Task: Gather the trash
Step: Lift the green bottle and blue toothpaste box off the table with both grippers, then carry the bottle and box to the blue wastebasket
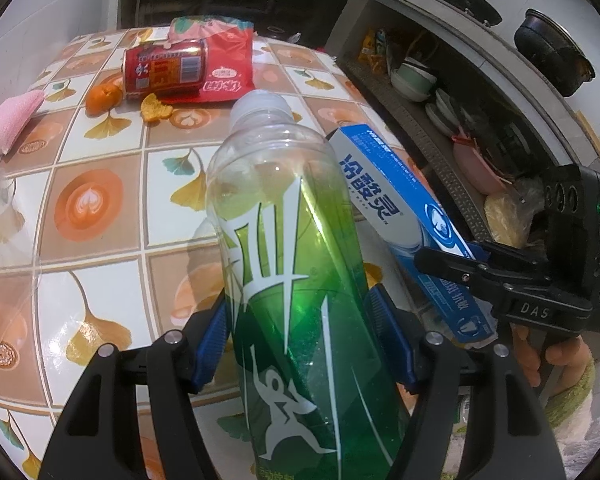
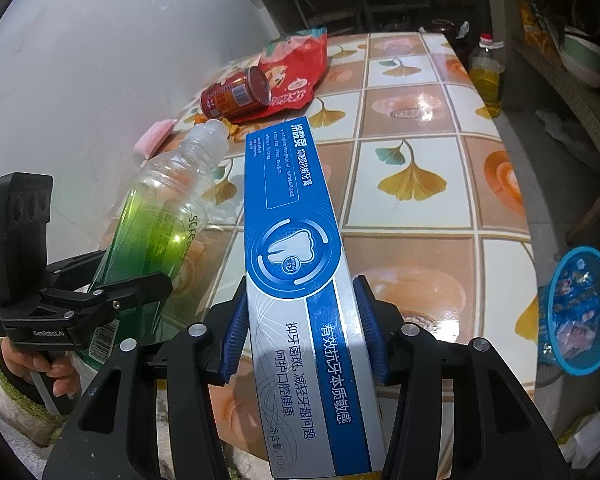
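Table [image 1: 100, 208] partly hidden behind gripped bottle [image 1: 292, 264] and box [image 2: 300, 280].

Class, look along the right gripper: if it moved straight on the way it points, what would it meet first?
The right gripper, carrying the toothpaste box, would probably meet the tiled table first; the can lies off to the left. Depth is unclear.

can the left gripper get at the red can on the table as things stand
Probably not yet. The left gripper is shut on the green bottle, so its fingers are full. The path looks free: the red can lies on its side on the red snack bag, with only bare tablecloth between.
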